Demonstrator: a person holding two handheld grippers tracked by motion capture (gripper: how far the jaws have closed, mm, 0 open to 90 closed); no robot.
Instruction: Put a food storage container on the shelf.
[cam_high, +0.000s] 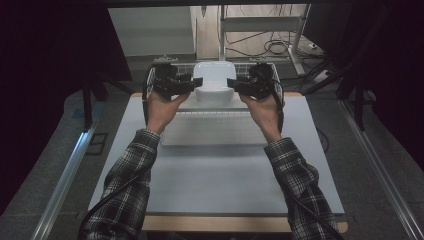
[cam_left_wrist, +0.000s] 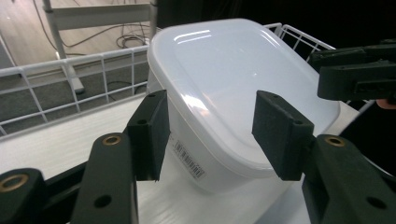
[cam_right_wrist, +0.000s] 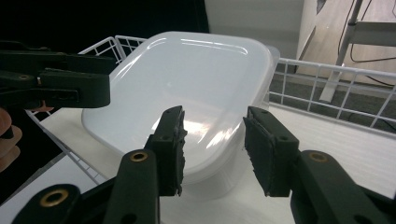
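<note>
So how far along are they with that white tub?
Early, by the look of it. Both grippers are already at the lidded white tub in the wire basket: the left gripper and right gripper flank it, jaws open. Gripping and moving it remain; its lid is still on.

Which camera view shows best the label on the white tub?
The left gripper view: the label sits on the side wall of the tub, between the open jaws. The right gripper view gives the tub's lid and rim; the high view gives a small, far tub.
</note>
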